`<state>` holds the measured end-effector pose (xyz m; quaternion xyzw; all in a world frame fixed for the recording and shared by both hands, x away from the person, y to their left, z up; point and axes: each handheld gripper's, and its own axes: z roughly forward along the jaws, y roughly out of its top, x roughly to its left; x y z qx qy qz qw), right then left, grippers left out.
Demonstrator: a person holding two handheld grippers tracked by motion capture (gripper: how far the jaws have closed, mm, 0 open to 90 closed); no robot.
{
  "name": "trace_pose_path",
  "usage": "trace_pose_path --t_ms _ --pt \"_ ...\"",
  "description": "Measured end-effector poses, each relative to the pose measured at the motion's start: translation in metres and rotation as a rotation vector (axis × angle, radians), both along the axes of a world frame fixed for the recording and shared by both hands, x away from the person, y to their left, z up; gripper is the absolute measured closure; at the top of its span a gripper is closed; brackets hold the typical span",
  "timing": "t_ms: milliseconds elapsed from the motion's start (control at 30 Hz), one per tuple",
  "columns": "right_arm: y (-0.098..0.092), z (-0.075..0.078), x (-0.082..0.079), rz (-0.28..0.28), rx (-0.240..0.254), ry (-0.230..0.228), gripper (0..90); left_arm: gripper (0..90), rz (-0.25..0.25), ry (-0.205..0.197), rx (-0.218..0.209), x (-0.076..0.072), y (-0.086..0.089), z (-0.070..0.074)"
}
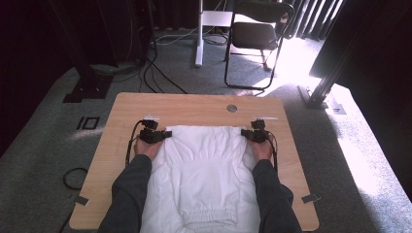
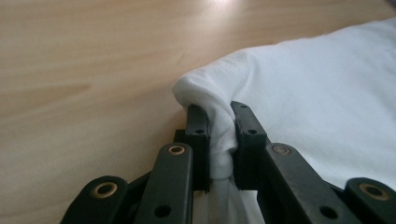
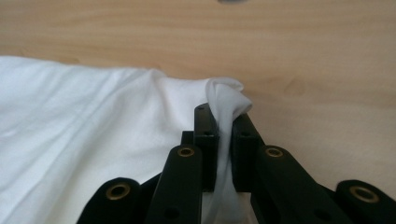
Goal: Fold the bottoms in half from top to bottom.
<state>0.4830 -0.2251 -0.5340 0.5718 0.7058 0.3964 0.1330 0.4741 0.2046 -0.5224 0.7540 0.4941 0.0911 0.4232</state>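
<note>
We see the white garment (image 1: 201, 170) lying flat mid-table, its far corners at 11 and 1 o'clock. The left gripper (image 2: 219, 135) and right gripper (image 3: 224, 140) each pinch a corner. Judged: grasp done, fold or lift remains.

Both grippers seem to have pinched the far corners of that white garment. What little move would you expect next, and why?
Probably a small lift of both corners together. The left gripper and right gripper each clamp a bunched far corner of the white garment, which otherwise lies flat on the table, so raising it would start a fold.
</note>
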Motion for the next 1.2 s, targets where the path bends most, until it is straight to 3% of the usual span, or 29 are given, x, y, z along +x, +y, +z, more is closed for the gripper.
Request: trace_pose_path --t_ms 200,233,267,367,400,433,467,567,600,700,733,767,800,833,867,900,933,1000,1033,1067,1100,1133,1167,1200 --pt "-0.005 0.033 -0.002 0.016 0.009 -0.104 84.5 81.1 -0.006 -0.078 -0.049 0.003 0.003 0.033" --pt "-0.005 0.033 -0.002 0.016 0.009 -0.104 84.5 81.1 -0.006 -0.078 -0.049 0.003 0.003 0.033" --pt "-0.007 0.045 -0.004 0.022 0.013 -0.15 84.5 81.2 -0.013 -0.114 -0.064 0.003 0.004 0.045" --pt "-0.011 0.062 -0.007 0.023 0.033 -0.214 84.6 81.2 -0.018 -0.144 -0.07 0.003 0.004 0.057" --pt "-0.012 0.068 -0.008 0.027 0.038 -0.24 84.6 81.3 -0.023 -0.181 -0.084 0.001 0.003 0.069" --pt "-0.013 0.073 -0.009 0.029 0.033 -0.258 84.6 81.3 -0.023 -0.181 -0.084 0.001 0.003 0.069" --pt "-0.014 0.077 -0.011 0.033 0.035 -0.275 84.6 81.2 -0.032 -0.214 -0.096 -0.003 0.002 0.08" --pt "-0.015 0.084 -0.017 0.051 0.033 -0.302 84.7 81.2 -0.045 -0.233 -0.1 -0.009 0.002 0.086" --pt "-0.016 0.087 -0.025 0.077 0.016 -0.318 84.7 81.2 -0.066 -0.252 -0.097 -0.017 0.003 0.089" --pt "-0.018 0.087 -0.037 0.101 0.018 -0.34 84.6 81.1 -0.091 -0.266 -0.101 -0.029 0.006 0.09" --pt "-0.022 0.087 -0.052 0.124 0.04 -0.36 84.5 81.1 -0.111 -0.278 -0.118 -0.042 0.01 0.089" --pt "-0.022 0.087 -0.052 0.124 0.04 -0.36 84.5 81.1 -0.111 -0.278 -0.118 -0.042 0.01 0.089" --pt "-0.025 0.085 -0.069 0.149 0.049 -0.377 84.4 81.1 -0.139 -0.289 -0.116 -0.057 0.012 0.088" --pt "-0.026 0.083 -0.077 0.162 0.055 -0.381 84.4 81.1 -0.139 -0.289 -0.116 -0.057 0.012 0.088" --pt "-0.027 0.082 -0.086 0.174 0.054 -0.383 84.4 81.1 -0.17 -0.299 -0.121 -0.074 0.014 0.085" --pt "-0.027 0.079 -0.095 0.186 0.046 -0.387 84.4 81.1 -0.17 -0.299 -0.121 -0.074 0.014 0.085" --pt "-0.028 0.077 -0.104 0.196 0.045 -0.385 84.3 81.1 -0.194 -0.31 -0.108 -0.092 0.016 0.083" --pt "-0.03 0.071 -0.122 0.212 0.049 -0.385 84.2 81.0 -0.225 -0.306 -0.097 -0.11 0.017 0.077" --pt "-0.03 0.071 -0.122 0.212 0.049 -0.385 84.2 80.9 -0.225 -0.306 -0.097 -0.11 0.017 0.077" --pt "-0.032 0.062 -0.141 0.228 0.06 -0.369 84.0 80.9 -0.25 -0.289 -0.092 -0.129 0.017 0.068" --pt "-0.032 0.062 -0.141 0.228 0.06 -0.369 84.0 80.8 -0.25 -0.289 -0.092 -0.129 0.017 0.068" --pt "-0.032 0.05 -0.155 0.242 0.053 -0.345 84.0 80.7 -0.266 -0.258 -0.057 -0.145 0.015 0.054" --pt "-0.032 0.05 -0.155 0.242 0.053 -0.345 84.0 80.7 -0.266 -0.258 -0.057 -0.145 0.015 0.054" --pt "-0.031 0.038 -0.165 0.26 0.036 -0.305 83.8 80.6 -0.293 -0.203 -0.041 -0.157 0.014 0.035"
